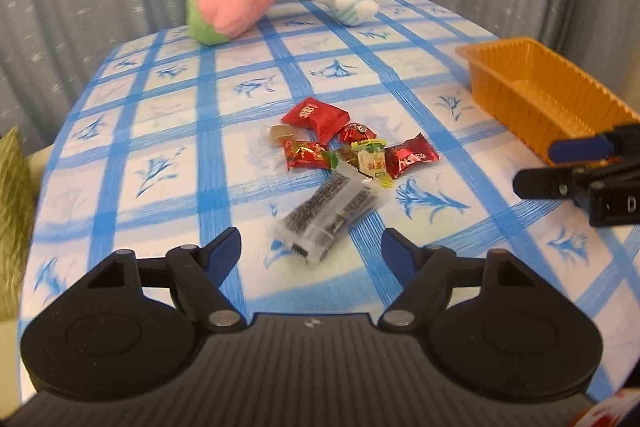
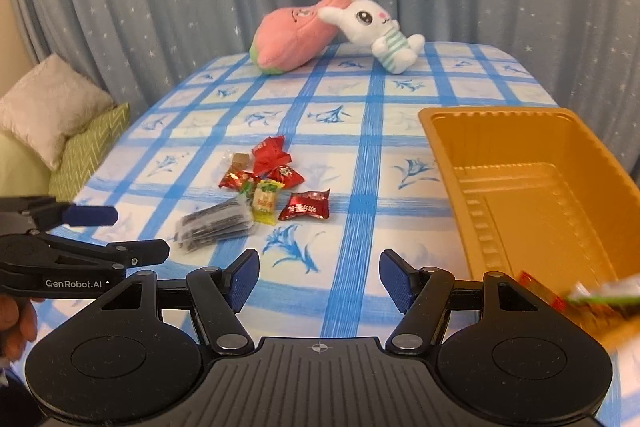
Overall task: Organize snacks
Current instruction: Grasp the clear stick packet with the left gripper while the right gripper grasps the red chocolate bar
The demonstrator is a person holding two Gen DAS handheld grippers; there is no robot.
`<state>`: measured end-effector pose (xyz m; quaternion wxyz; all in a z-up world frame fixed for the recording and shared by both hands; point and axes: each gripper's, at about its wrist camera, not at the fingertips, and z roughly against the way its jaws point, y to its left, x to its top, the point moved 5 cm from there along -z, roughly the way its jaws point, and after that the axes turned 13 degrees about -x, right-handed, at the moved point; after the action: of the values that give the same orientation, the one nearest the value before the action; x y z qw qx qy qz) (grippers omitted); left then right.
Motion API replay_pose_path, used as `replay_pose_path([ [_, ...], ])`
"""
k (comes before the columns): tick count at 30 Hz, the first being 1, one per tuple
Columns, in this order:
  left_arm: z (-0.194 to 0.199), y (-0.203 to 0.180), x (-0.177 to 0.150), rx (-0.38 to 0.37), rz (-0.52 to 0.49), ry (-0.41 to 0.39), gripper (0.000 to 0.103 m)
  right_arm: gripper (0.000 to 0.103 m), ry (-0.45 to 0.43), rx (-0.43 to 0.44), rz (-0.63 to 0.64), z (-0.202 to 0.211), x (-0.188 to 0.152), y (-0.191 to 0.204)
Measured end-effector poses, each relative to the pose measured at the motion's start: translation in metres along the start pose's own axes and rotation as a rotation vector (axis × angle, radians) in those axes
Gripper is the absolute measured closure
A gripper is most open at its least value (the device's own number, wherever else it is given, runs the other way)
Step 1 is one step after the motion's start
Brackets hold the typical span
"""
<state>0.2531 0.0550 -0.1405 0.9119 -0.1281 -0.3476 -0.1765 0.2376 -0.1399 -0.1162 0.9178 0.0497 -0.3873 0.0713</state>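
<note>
Blurred snack packet (image 2: 600,297) cut by right edge

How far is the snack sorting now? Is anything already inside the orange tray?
Nothing looks done: the orange plastic tray shows only its bare floor. A blurred packet shows at the right wrist view's lower right edge; whether it lies in the tray I cannot tell. Nothing is in hand: the left gripper and right gripper are open and empty. Left to move: the clear packet of dark sticks and the red-wrapped candies on the blue checked tablecloth.
</note>
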Motion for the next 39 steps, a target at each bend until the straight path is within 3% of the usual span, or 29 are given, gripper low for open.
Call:
replay_pose_path([
  [8, -0.05, 0.007, 0.006, -0.059, -0.144, 0.048, 0.04, 0.036, 0.009, 0.015, 0.079, -0.046, 0.005, 0.007],
  [13, -0.066, 0.009, 0.01, -0.111, -0.161, 0.058, 0.044, 0.036, 0.014, 0.016, 0.1, -0.062, 0.005, 0.008],
  [16, -0.068, 0.011, 0.012, -0.153, -0.127, 0.055, 0.061, 0.036, 0.015, 0.013, 0.111, -0.068, 0.005, 0.008],
  [19, -0.066, 0.01, 0.011, -0.154, -0.101, 0.061, 0.067, 0.036, 0.012, 0.018, 0.12, -0.074, 0.007, 0.009],
  [28, -0.047, 0.012, 0.002, -0.065, 0.026, 0.037, 0.068, 0.036, -0.019, 0.05, 0.159, -0.086, 0.017, 0.023],
  [39, -0.039, 0.017, 0.002, -0.073, 0.099, -0.019, 0.068, 0.037, -0.061, -0.032, 0.345, -0.116, 0.017, 0.04],
])
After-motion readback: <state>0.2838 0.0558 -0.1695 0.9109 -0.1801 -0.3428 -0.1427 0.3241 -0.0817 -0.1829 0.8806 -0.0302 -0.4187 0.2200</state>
